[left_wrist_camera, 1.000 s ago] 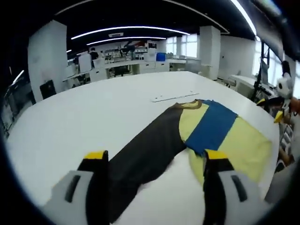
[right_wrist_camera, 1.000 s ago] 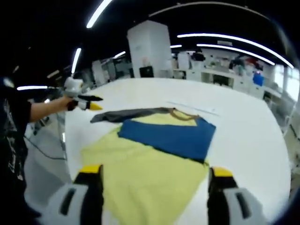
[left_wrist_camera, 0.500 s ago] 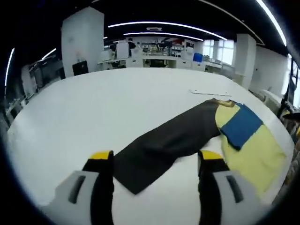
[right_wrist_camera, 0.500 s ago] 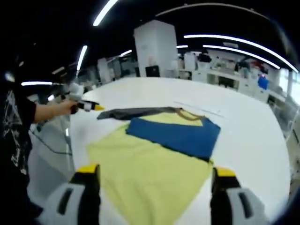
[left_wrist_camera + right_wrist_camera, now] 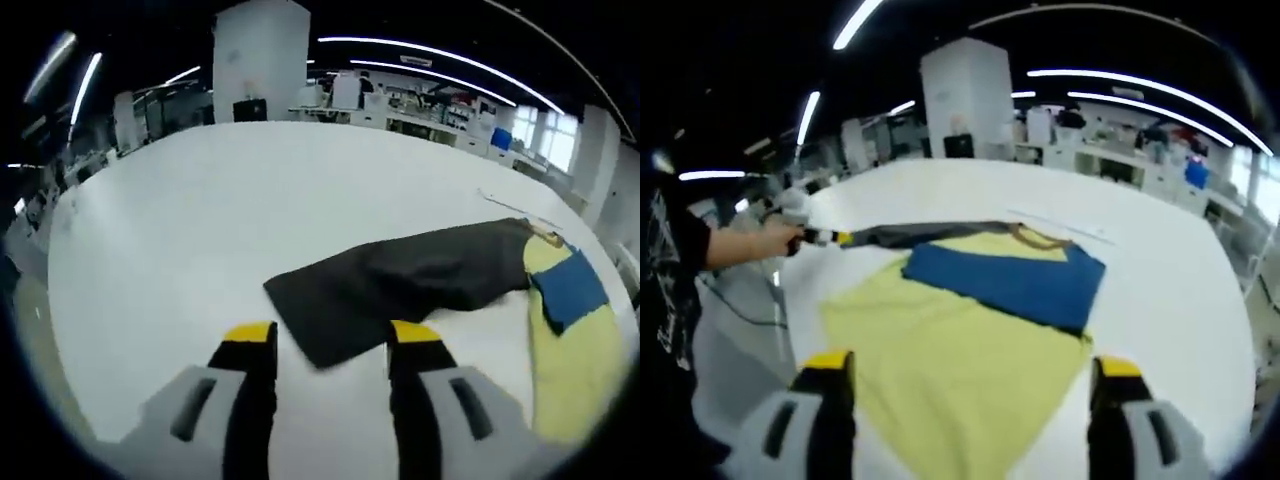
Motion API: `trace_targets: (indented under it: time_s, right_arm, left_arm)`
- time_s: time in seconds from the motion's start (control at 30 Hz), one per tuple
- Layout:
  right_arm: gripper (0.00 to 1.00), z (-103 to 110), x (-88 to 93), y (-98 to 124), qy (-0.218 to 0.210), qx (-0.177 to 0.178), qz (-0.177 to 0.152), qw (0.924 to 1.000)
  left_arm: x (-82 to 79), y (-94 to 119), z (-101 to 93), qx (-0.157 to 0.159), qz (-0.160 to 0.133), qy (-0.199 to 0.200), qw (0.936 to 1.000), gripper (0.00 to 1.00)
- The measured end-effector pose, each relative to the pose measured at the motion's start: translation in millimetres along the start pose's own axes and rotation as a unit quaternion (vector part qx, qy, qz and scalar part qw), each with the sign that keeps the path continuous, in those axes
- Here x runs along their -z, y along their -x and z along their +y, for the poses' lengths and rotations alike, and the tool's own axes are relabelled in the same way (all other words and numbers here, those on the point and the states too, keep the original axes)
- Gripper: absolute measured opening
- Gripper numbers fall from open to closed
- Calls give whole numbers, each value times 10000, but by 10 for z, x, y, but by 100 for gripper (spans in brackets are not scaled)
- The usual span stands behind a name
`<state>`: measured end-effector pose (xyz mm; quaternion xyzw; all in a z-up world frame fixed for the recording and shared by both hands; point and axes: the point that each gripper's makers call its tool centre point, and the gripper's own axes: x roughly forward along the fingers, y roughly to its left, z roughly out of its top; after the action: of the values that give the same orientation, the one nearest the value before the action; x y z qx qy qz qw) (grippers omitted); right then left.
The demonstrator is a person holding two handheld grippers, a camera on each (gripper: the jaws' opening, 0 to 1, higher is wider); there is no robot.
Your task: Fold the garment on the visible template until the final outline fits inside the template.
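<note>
- Yellow cloth makes up the body of the garment point(image 5: 960, 350), which is laid flat on a white worktop point(image 5: 200, 220); a blue panel point(image 5: 1005, 285) crosses the chest, and a dark sleeve point(image 5: 400, 285) is stretched out to the side.
- In the left gripper view, the left gripper point(image 5: 325, 345) is seen at 6 o'clock with its jaws apart, set either side of the dark sleeve's cuff end; nothing is clamped yet.
- In the right gripper view, the right gripper point(image 5: 965, 385) is seen at 6 o'clock, its jaws wide apart above the yellow hem and holding nothing.
- A thin pale strip point(image 5: 1060, 228) is seen on the worktop past the collar, toward 1 o'clock; whether it belongs to the template cannot be told.
- Risk, as a judgement: the cuff may be pinched through one layer only, or the sleeve dragged, so that the body is pulled askew and the outline spreads.
- The right gripper view gives the whole garment, with the left gripper point(image 5: 830, 238) at 9 o'clock held by a person's hand point(image 5: 775, 238) at the sleeve tip.
- The left gripper view gives the cuff edge close up; the body is squeezed to a sliver at 3 o'clock.
</note>
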<state>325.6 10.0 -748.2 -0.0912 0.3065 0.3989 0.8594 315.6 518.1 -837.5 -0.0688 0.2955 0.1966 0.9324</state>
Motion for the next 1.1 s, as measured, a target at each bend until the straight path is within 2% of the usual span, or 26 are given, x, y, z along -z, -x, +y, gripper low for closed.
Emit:
trace_targets:
  time_s: [0.07, 0.17, 0.27, 0.37, 0.53, 0.6, 0.63, 0.67, 0.77, 0.8, 0.83, 0.9, 1.03, 1.1]
  right_arm:
    - [98, -17, 7, 12, -6, 22, 2, 10000]
    - [98, -40, 19, 22, -15, 32, 5, 10000]
    - [98, -53, 29, 24, -13, 56, 17, 10000]
    - [98, -63, 48, 23, 17, 87, 50, 9999]
    - [98, -71, 76, 30, 22, 95, 73, 9999]
    - [98, -77, 83, 33, 22, 106, 76, 9999]
    - [98, -78, 83, 37, 15, 115, 68, 9999]
    - [98, -81, 83, 39, 6, 122, 66, 9999]
    - [98, -78, 86, 50, 5, 148, 71, 9999]
    - [97, -74, 91, 54, 6, 161, 89, 9998]
    - [97, -87, 106, 64, 39, 188, 141, 9997]
    - [96, -107, 106, 76, 80, 235, 148, 9996]
    - [96, -98, 81, 90, -23, 243, 56, 9997]
    - [97, -82, 93, 93, 4, 229, 82, 9997]
  left_arm:
    - [14, 30, -60, 28, -35, 98, 9999, 36]
    - [72, 157, -168, -142, -45, 66, 9999, 27]
    - [102, 208, -215, -210, -74, 177, 9996, 26]
    - [110, 237, -175, -396, -90, 202, 9990, 25]
    - [167, 208, -120, -497, 35, 256, 9984, 23]
    - [227, 195, -113, -491, 134, 431, 9978, 22]
    - [212, 201, -128, -467, 34, 604, 9971, 21]
    - [221, 210, -122, -482, 54, 659, 9966, 20]
    - [194, 146, -83, -461, 37, 621, 9970, 17]
    - [190, 131, -60, -487, 33, 680, 9965, 16]
    - [181, 96, -2, -554, 16, 917, 9942, 15]
    - [202, 123, 17, -626, 118, 943, 9935, 7]
    - [182, 112, -5, -560, 136, 925, 9940, 4]
    - [164, 114, -3, -462, 116, 1066, 9932, 0]
